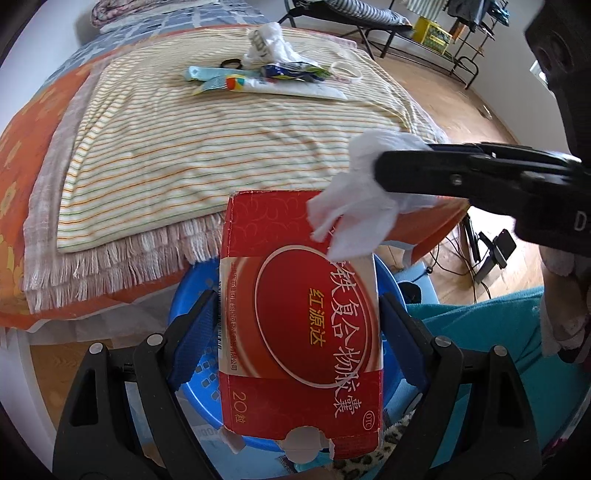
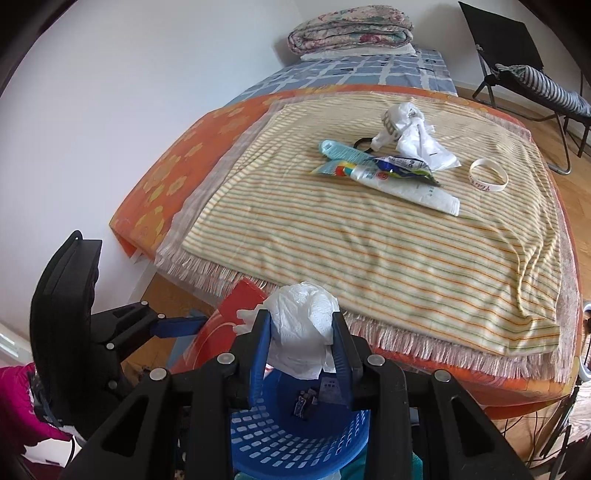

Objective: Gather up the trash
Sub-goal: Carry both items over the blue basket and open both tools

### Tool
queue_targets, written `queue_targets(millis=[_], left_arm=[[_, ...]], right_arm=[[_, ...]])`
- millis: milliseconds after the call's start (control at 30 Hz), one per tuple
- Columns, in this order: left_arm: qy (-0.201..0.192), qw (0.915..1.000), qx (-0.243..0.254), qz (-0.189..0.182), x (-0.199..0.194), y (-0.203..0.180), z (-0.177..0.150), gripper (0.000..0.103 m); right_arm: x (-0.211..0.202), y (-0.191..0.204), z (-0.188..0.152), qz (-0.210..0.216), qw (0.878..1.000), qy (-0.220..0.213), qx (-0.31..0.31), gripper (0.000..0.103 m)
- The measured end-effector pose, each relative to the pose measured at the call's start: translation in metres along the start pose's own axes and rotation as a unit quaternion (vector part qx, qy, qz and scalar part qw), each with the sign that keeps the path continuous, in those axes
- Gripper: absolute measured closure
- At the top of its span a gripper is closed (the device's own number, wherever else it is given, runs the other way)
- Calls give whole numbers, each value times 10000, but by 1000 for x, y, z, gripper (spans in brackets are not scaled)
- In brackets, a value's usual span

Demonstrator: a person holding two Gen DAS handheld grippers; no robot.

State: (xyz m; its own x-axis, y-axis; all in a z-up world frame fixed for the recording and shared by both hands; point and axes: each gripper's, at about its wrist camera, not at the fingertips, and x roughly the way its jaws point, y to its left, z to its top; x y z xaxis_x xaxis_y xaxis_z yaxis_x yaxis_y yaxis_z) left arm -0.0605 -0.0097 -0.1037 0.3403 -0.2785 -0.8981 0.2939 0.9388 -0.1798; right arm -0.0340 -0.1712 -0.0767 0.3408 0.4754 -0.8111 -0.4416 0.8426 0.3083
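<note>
My left gripper (image 1: pixel 299 314) is shut on a flattened red medicine box (image 1: pixel 301 332) and holds it over a blue perforated basket (image 1: pixel 192 295). My right gripper (image 2: pixel 301 325) is shut on a crumpled white tissue (image 2: pixel 303 332) above the same basket (image 2: pixel 295 443); it shows in the left wrist view (image 1: pixel 380 170) with the tissue (image 1: pixel 354 206) beside the box top. The red box (image 2: pixel 240 299) and left gripper (image 2: pixel 177 326) show at left in the right wrist view. More trash lies on the striped blanket (image 2: pixel 369 240): a crumpled plastic bag (image 2: pixel 410 136), wrappers (image 2: pixel 402 166), a tube (image 2: pixel 406 188).
A white wristband (image 2: pixel 487 179), a black hair tie (image 2: pixel 364 144) and a light-blue item (image 2: pixel 340 149) lie on the blanket. The bed (image 2: pixel 166 173) has an orange sheet and folded quilt (image 2: pixel 351 29). A folding chair (image 2: pixel 517 55) stands at far right on wood floor.
</note>
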Motion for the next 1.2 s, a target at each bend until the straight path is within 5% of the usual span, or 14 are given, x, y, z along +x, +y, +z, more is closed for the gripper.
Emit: queue_targets(millis=[1000, 1200], left_arm=[[5, 10000, -40, -22, -15, 6, -26, 14], [-27, 9999, -139, -43, -15, 10, -24, 14]], right_arm=[[28, 17, -20, 290, 9972, 678, -133, 65], [30, 12, -19, 306, 9970, 715, -6, 41]])
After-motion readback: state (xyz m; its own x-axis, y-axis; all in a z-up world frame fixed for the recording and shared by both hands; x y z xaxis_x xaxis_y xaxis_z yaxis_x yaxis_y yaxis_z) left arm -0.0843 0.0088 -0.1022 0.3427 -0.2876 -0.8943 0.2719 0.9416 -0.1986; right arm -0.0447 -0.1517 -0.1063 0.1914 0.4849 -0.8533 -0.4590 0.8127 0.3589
